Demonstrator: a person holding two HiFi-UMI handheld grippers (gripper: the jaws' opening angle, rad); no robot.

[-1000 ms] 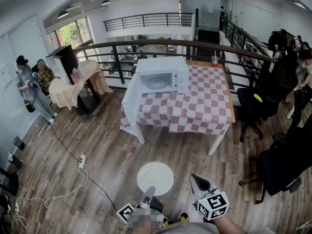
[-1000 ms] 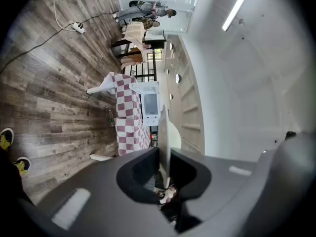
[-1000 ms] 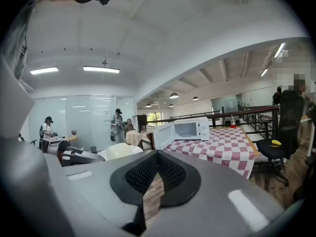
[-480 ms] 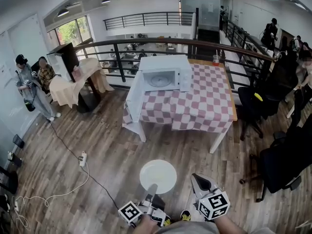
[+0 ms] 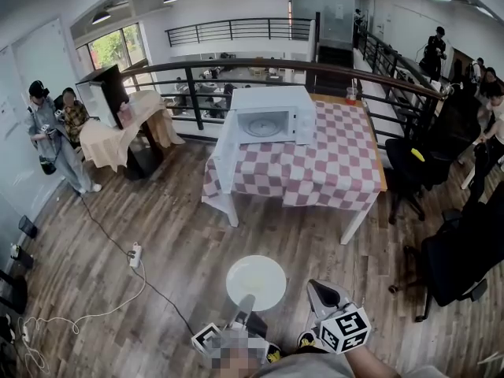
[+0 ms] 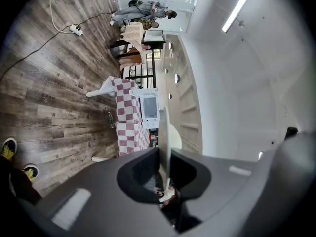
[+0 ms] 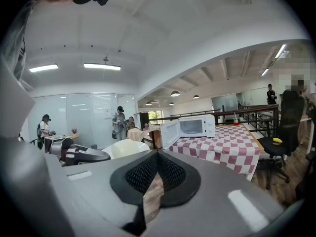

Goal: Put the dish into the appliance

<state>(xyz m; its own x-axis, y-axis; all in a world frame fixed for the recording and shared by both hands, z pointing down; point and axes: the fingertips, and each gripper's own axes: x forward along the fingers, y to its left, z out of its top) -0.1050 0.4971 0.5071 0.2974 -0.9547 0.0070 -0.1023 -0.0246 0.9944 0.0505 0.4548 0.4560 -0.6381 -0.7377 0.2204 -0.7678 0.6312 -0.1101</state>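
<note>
A white round dish [image 5: 256, 280] hangs flat over the wooden floor, with my left gripper [image 5: 243, 307] shut on its near rim. In the left gripper view the dish [image 6: 165, 132] shows edge-on, pinched between the pads of the left gripper [image 6: 164, 158]. The white microwave [image 5: 269, 116] stands on the checked table [image 5: 331, 172] well ahead, its door [image 5: 224, 148] swung open to the left. My right gripper [image 5: 326, 296] hovers beside the dish, shut and empty. The right gripper view shows the right gripper [image 7: 157, 155], the microwave [image 7: 191, 127] and the dish [image 7: 126, 147].
A power strip [image 5: 134, 256] and cables lie on the floor at the left. Black office chairs [image 5: 453, 258] stand at the right. A railing [image 5: 197, 73] runs behind the table. Two people [image 5: 55, 128] stand far left. A red cup [image 5: 349, 95] sits on the table's far corner.
The table and microwave have shifted slightly right and nearer in the head view. The dish stays held in the left gripper; the right gripper keeps its place beside it.
</note>
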